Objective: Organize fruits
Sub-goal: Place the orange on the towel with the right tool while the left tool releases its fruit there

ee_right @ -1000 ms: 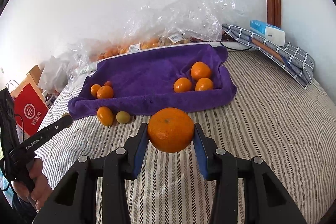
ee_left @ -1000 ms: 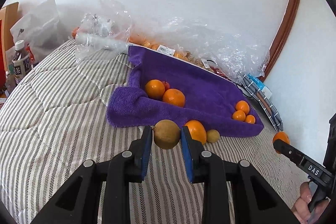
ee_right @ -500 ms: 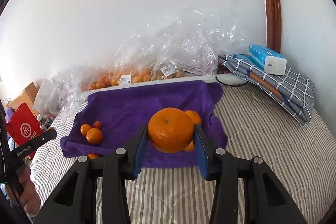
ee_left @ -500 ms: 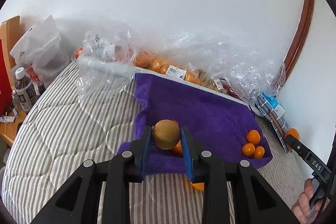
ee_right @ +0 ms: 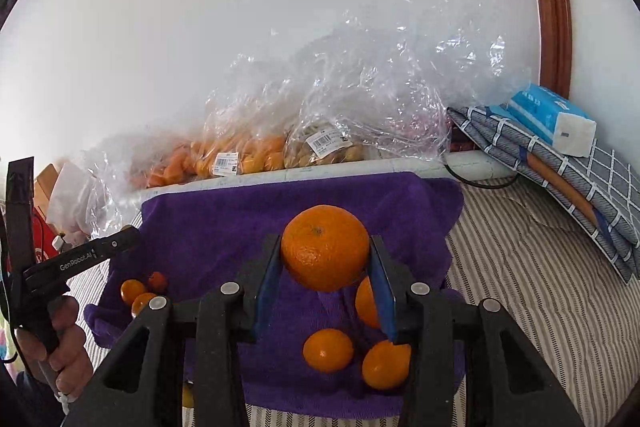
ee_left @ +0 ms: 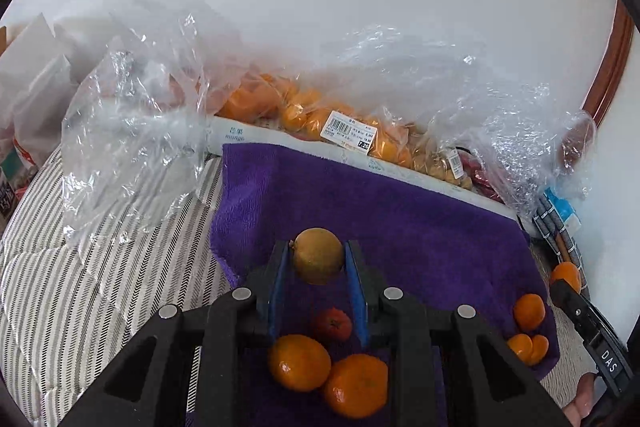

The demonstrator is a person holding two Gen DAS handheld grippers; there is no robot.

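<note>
Round dimpled orange (ee_right: 325,247) in right jaws, smooth brownish-yellow fruit (ee_left: 318,256) in left jaws.

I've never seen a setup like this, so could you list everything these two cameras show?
purple towel: one, purple, spread on the striped bedcover.
striped bedcover: one, grey and white, under everything.
loose oranges: two small groups, orange, on the towel at either end.
bagged fruit: several clear plastic bags, mostly orange, along the wall.
checked cloth: one, blue-grey, folded at the far right.
tissue pack: one, blue and white, on that cloth.
large orange: one, orange, clamped in the right hand-held gripper.
brownish-yellow fruit: one, clamped in the left hand-held gripper.
person's hand: one, holding the left gripper's handle.
</note>
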